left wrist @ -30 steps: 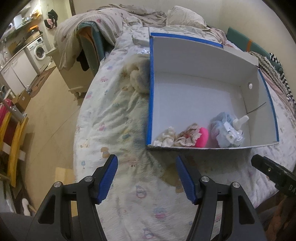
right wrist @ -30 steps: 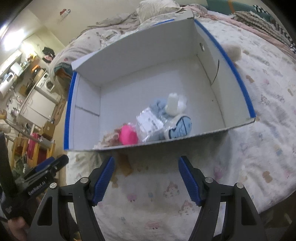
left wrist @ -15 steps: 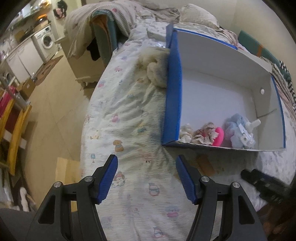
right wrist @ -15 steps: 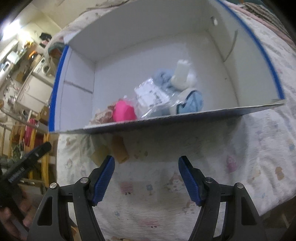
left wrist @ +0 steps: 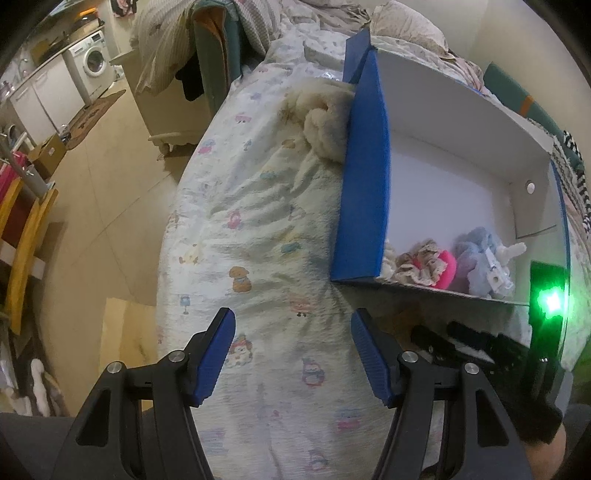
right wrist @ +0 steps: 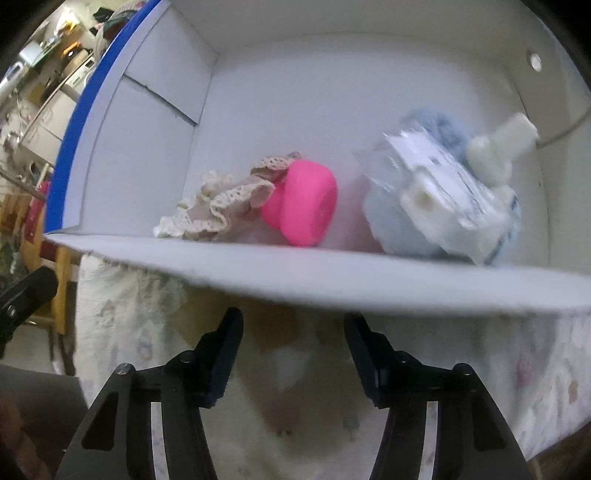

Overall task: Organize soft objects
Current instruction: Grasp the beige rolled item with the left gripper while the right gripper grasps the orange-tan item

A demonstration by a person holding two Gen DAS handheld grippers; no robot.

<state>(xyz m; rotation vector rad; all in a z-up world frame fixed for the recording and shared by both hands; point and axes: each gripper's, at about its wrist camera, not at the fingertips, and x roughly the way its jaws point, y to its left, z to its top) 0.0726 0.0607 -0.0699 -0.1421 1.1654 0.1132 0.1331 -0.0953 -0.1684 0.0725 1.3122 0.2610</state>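
A blue cardboard box (left wrist: 364, 184) with a white inside (right wrist: 295, 92) lies on the bed. Along its near wall sit a lace scrunchie (right wrist: 218, 206), a pink soft piece (right wrist: 306, 203) and a pale blue plush in a clear bag (right wrist: 436, 199). A cream fluffy toy (left wrist: 325, 125) lies on the sheet against the box's left outer wall. My right gripper (right wrist: 293, 347) points down just in front of the near wall, jaws closing, with a blurred tan item (right wrist: 277, 332) on the sheet between them, not visibly pressed. My left gripper (left wrist: 291, 354) hovers open over bare sheet, left of the box.
The patterned bedsheet (left wrist: 258, 229) falls off at the bed's left edge to a tan floor (left wrist: 110, 206). Rumpled blankets and a pillow (left wrist: 402, 22) lie behind the box. A washing machine (left wrist: 94, 62) stands far left. The right gripper's body (left wrist: 480, 343) shows beside my left one.
The right gripper has dropped and closed in on the box's near wall, its jaws narrower. The left view has shifted left, showing the box's blue outer side.
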